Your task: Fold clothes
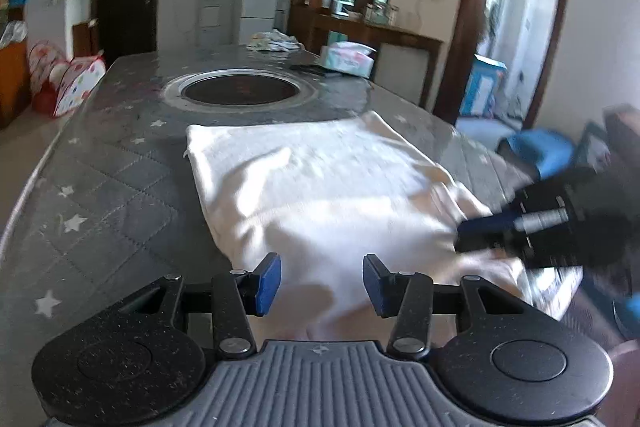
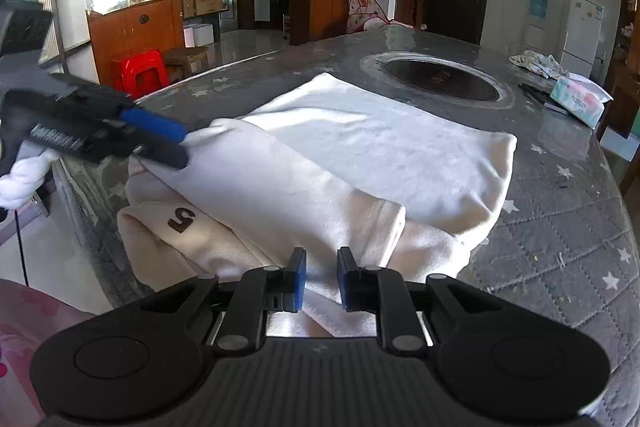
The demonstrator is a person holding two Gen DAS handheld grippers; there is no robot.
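bench [image 2: 560,227]: grey quilted cover with stars, round burner [image 2: 440,79] set in
room: fridge [image 1: 259,1], shelves, dark doors
clutter: tissue pack [image 2: 580,99]
shirt [image 2: 360,155]: white, folded
left hand-held gripper [image 1: 322,285]: released, over the shirt
right hand-held gripper [image 2: 321,281]: small gap, not gripping

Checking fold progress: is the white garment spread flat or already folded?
Partly folded: the white garment lies doubled, a sleeve laid across its layered near edge.
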